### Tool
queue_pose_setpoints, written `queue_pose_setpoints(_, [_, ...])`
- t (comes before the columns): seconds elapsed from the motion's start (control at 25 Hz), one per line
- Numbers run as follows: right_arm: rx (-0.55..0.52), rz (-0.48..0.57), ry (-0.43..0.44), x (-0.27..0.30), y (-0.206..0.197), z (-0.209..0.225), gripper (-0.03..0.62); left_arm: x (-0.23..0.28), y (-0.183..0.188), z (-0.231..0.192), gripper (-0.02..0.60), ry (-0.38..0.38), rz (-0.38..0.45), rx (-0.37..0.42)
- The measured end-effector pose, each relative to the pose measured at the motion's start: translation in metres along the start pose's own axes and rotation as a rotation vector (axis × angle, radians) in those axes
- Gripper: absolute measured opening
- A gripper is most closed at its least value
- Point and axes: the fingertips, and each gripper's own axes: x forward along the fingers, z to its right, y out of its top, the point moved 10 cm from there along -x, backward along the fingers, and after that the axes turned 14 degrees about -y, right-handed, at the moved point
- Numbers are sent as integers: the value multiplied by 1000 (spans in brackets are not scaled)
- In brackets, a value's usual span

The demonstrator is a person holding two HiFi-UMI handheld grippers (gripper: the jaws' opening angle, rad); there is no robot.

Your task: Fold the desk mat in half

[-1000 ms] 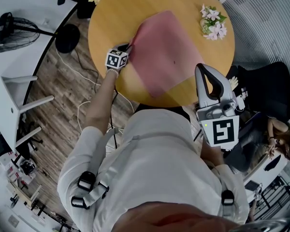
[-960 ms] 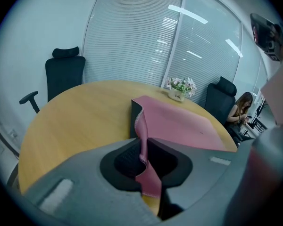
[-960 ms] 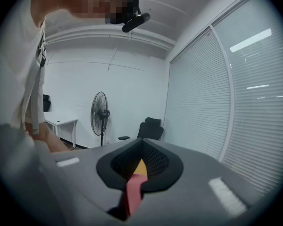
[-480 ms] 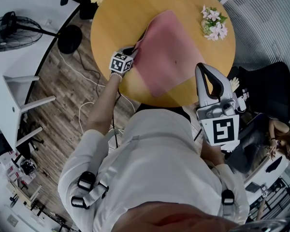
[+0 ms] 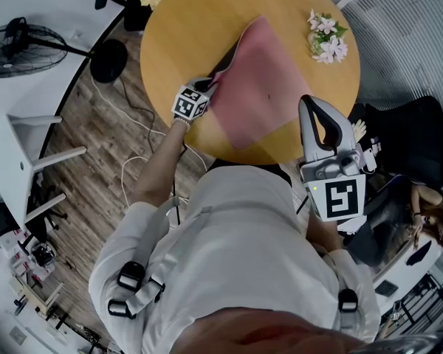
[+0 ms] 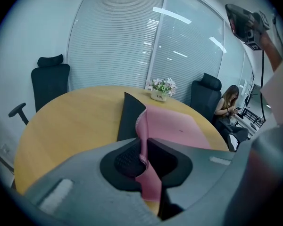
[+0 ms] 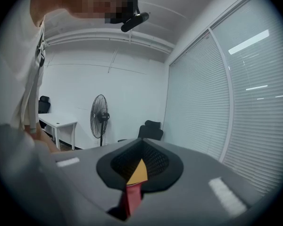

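On the left, the left tool (image 6: 142, 147) is pinched shut on the left edge of the pink desk mat (image 5: 262, 87). That edge is up off the round yellow surface (image 5: 177, 28) and curls over, so the mat's dark underside shows. The rest of the mat lies flat in the middle of the surface and reaches toward the near right side. A small bunch of flowers (image 5: 325, 37) sits at the far right of the surface, just beside the mat and apart from it. On the right, the right tool (image 7: 137, 173) is at the near right edge of the surface, by the mat's near right corner. Its jaws are almost together, with a thin strip of the mat in the slit between them.
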Motion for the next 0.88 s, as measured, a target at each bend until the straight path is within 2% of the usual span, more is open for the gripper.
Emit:
queue_pose_setpoints(0.36, [1, 10, -10, -1, 0, 8, 5, 11, -3, 28, 46, -26, -39, 55])
queue_pose_setpoints(0.88, [-5, 18, -12, -7, 4, 11, 5, 13, -5, 48, 46, -61, -42, 69])
